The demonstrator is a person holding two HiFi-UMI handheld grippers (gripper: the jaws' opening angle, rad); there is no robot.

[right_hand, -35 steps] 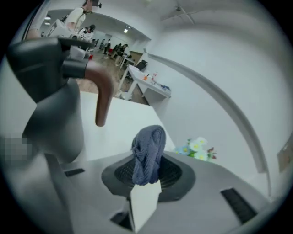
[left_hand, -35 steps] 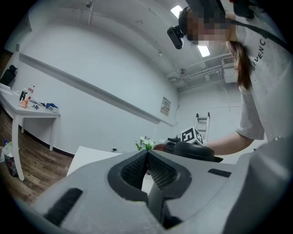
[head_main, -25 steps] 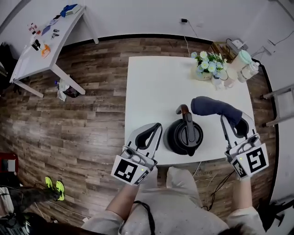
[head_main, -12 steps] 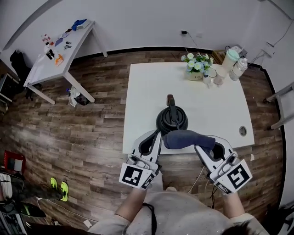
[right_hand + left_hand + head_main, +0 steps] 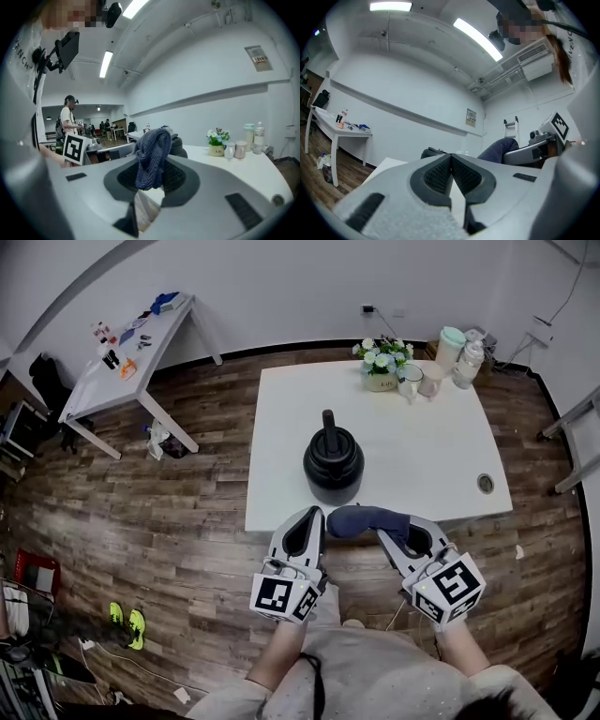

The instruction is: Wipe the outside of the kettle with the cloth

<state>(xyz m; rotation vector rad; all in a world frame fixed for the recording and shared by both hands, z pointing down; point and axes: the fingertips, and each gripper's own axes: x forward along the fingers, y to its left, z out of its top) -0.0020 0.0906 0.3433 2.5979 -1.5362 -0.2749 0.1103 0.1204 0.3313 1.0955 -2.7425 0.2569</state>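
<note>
black kettle [image 5: 333, 465], dark blue cloth [image 5: 362, 519], white table [image 5: 431, 451]

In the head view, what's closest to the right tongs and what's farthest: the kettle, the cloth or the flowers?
1. Cloth: clamped in the right tongs, at the table's near edge.
2. Kettle: middle of the table, ahead and to the left.
3. Flowers: at the table's far edge.

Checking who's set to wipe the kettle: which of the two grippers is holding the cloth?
The right gripper: its fingers are shut on the dark blue cloth. The left gripper has its fingers shut on nothing.
</note>
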